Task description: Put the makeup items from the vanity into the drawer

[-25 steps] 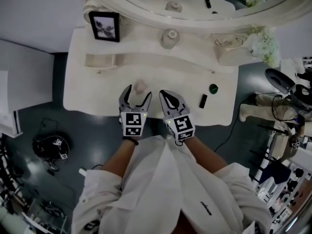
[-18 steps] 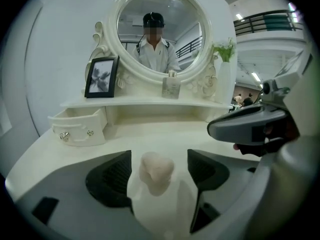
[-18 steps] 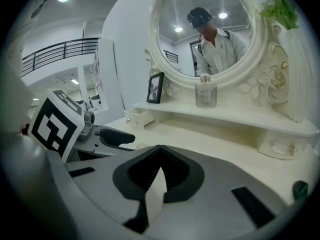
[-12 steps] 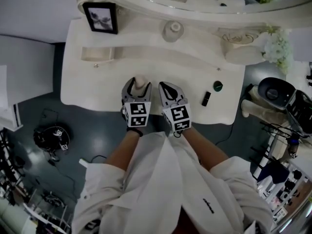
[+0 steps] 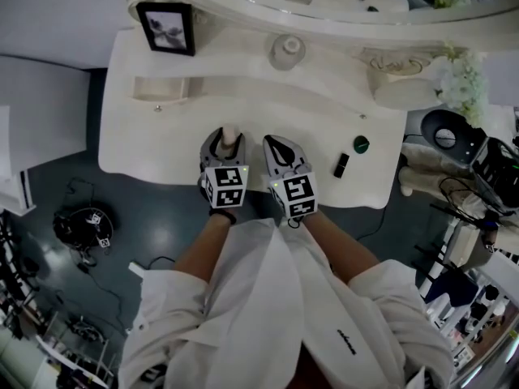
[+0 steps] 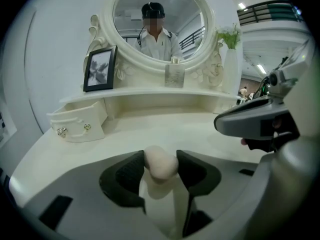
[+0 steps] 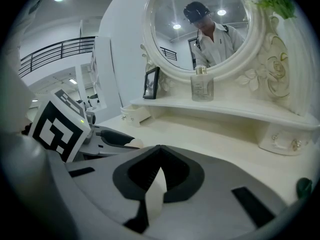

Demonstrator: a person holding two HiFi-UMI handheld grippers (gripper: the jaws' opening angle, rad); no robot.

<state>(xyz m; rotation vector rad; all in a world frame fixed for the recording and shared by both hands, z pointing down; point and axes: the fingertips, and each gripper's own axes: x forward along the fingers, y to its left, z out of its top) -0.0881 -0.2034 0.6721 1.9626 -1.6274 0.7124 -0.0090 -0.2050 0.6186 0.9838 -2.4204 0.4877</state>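
A beige egg-shaped makeup sponge (image 5: pixel 230 136) (image 6: pixel 161 164) stands upright on the white vanity top (image 5: pixel 154 148), near its front edge. My left gripper (image 5: pixel 225 142) (image 6: pixel 161 156) is round it, its jaws closing, with both pads touching the sponge's sides. Just to the right, my right gripper (image 5: pixel 277 146) (image 7: pixel 159 149) rests low over the top, shut with nothing in it. A green round compact (image 5: pixel 361 144) (image 7: pixel 304 188) and a black lipstick tube (image 5: pixel 341 165) lie further right. The small drawer (image 5: pixel 162 90) (image 6: pixel 77 124) (image 7: pixel 134 114) at the back left stands pulled out.
A perfume bottle (image 5: pixel 287 53) (image 6: pixel 174 75) (image 7: pixel 202 86) stands on the shelf under the oval mirror. A framed picture (image 5: pixel 167 27) (image 6: pixel 100 68) is at the back left, white flowers (image 5: pixel 458 79) at the back right. Cables and gear lie on the dark floor around the vanity.
The left jaws have drawn in from wide apart until they touch the sponge. Both grippers have stayed in place near the front edge.
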